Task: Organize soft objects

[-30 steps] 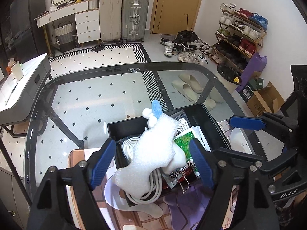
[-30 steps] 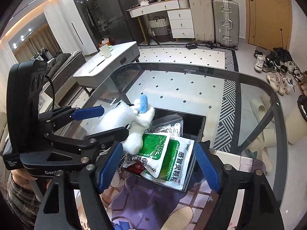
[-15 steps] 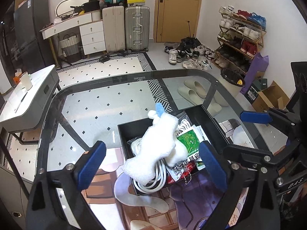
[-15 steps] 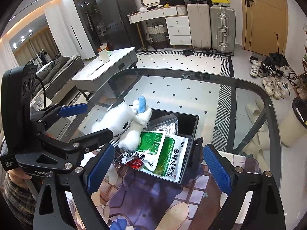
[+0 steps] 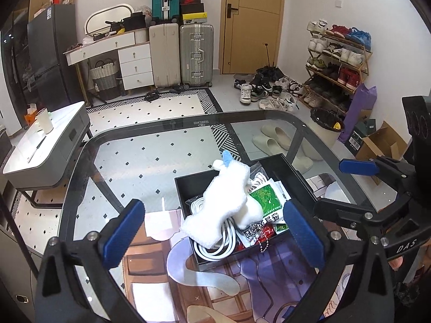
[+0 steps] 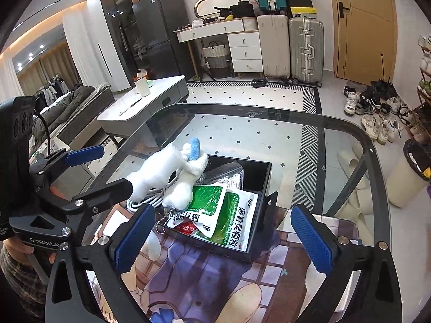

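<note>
A rectangular open-topped black box (image 5: pixel 292 172) is set on a glass-topped table (image 5: pixel 150 161) and serves as the reference. A white plush toy with a small blue tip (image 5: pixel 226 204) is draped over the contents of the box, its lower end hanging past the near-left wall of the box and its blue-tipped end raised above the far side. Beneath the toy, inside the box, a coiled white cable (image 5: pixel 215 245) is seen, and green-and-white sachets with printed characters (image 6: pixel 229 215) are laid against the near-right wall. A printed cartoon mat (image 6: pixel 215 282) is spread under the near side of the box. The left gripper (image 5: pixel 212 231) is held in front of the box, its jaws opening with nothing pressed between the blue pads. The right gripper (image 6: pixel 223 234) is likewise held before the box, its jaws opening and gripping nothing.
</note>
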Available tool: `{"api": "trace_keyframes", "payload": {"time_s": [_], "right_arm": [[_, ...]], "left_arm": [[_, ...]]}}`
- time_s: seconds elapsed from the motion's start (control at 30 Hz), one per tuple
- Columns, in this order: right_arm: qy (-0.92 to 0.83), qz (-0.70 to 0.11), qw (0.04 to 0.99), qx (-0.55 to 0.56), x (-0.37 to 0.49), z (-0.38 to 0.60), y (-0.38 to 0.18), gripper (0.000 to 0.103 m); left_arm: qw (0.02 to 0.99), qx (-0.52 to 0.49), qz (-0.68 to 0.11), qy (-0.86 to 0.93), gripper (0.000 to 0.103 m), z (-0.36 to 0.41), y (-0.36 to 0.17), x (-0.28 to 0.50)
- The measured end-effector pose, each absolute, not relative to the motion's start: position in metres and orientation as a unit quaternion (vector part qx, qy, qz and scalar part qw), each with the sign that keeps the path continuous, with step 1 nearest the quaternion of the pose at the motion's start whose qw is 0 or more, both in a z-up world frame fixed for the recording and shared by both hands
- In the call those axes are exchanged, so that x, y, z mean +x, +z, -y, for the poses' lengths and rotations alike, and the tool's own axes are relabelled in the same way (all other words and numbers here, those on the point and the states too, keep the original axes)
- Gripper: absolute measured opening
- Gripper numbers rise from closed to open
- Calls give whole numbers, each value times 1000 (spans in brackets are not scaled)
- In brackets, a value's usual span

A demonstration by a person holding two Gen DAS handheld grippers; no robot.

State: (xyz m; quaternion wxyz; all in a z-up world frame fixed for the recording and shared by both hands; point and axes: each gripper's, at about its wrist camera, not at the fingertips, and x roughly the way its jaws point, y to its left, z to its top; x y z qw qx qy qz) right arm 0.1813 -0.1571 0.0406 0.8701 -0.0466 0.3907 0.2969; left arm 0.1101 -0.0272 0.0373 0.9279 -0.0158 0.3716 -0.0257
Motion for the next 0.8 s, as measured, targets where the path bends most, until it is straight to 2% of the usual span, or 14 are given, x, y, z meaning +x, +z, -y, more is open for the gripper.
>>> {"api": "trace_keyframes", "payload": {"time_s": [0.67,0.8], "right_arm": [[272,-337,899,-57,162,173,36,102],[270,-328,904,-33,156,178,28,102]], "left_arm": [[938,-23,-347,-1,103,18,14,72],[940,-30,-339,1,103,15,7,66]]}}
